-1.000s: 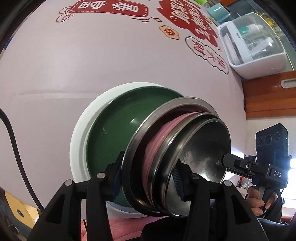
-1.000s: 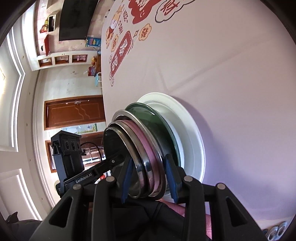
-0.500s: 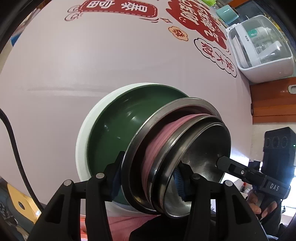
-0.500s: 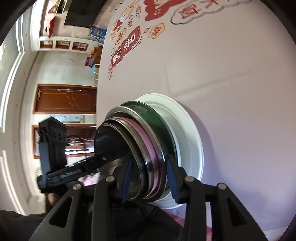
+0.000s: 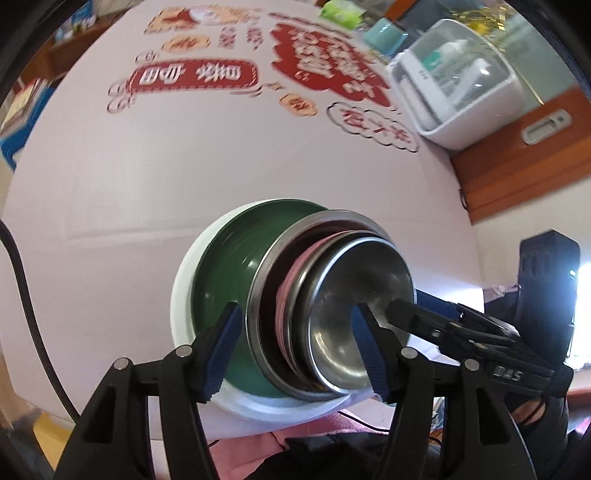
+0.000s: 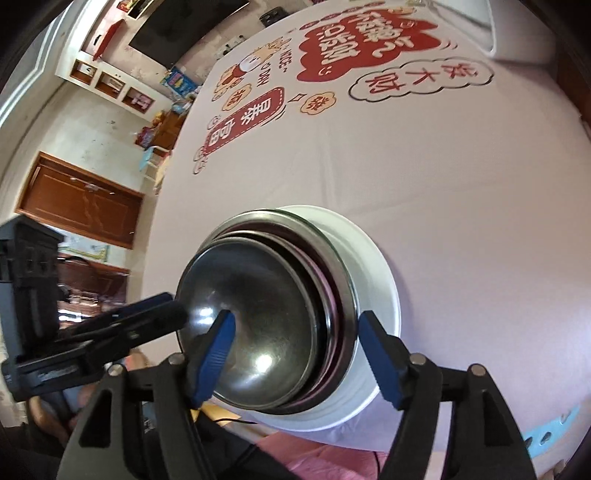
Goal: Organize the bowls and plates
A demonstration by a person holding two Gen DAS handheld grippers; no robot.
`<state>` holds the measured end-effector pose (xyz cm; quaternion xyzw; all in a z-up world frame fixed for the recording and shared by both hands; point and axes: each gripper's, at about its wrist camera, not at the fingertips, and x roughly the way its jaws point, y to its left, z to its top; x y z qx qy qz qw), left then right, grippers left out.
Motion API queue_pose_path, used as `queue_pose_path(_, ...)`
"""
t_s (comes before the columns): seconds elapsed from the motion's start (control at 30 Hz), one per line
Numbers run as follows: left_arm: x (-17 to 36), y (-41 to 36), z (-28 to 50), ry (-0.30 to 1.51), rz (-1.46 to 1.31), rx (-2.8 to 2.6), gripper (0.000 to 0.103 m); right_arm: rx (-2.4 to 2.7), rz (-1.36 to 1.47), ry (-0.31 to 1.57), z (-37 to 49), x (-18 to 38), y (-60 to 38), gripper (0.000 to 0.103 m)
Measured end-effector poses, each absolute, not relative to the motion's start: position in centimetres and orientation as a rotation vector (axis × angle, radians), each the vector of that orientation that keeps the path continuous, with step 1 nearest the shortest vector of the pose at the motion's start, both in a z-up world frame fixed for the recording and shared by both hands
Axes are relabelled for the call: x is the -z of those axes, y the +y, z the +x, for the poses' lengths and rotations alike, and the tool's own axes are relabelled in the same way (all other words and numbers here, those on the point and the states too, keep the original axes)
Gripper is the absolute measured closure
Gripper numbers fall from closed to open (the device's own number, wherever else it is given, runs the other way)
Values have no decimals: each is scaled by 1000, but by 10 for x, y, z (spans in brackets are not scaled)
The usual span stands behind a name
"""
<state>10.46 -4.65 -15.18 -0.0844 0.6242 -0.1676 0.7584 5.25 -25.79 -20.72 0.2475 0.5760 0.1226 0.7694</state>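
A nested stack stands near the table's front edge: a white plate (image 5: 181, 295) (image 6: 376, 280) at the bottom, then a green plate (image 5: 221, 266), a steel plate (image 5: 258, 295) (image 6: 343, 280), a pink bowl (image 5: 286, 291) and a steel bowl (image 5: 354, 280) (image 6: 251, 295) on top. My left gripper (image 5: 295, 314) (image 6: 166, 310) straddles the stack's near-left rims, and its jaws are opening. My right gripper (image 6: 295, 317) (image 5: 406, 304) straddles the opposite rims, jaws also opening. None of the blue pads press on the dishes.
The pale tablecloth (image 5: 184, 166) carries red printed signs at the back. A white dish box with a clear lid (image 5: 454, 85) and a teal cup (image 5: 384, 33) stand at the far right. A black cable (image 5: 22, 277) hangs at the left, and a wooden door (image 6: 81, 199) is beyond.
Both grippers were shut on the stack's rims. Their jaws have spread off the rims and both have lifted back a little. The stack stays on the table.
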Motion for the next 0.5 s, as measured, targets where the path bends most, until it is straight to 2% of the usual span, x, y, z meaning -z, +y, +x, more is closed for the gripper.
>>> queue_pose_path(0.3,127,-28,74,1278,-119,367,42,-156,482,1111,14,181,-236,29)
queue_pose_path(0.4,125,-24,65,1252,-118,351,36,-115,479,1061,-1,173,-230,28)
queue_pose_path(0.5,120,-17,53,1233,-123,317,35,-87,462,1028,-13,168,-223,25)
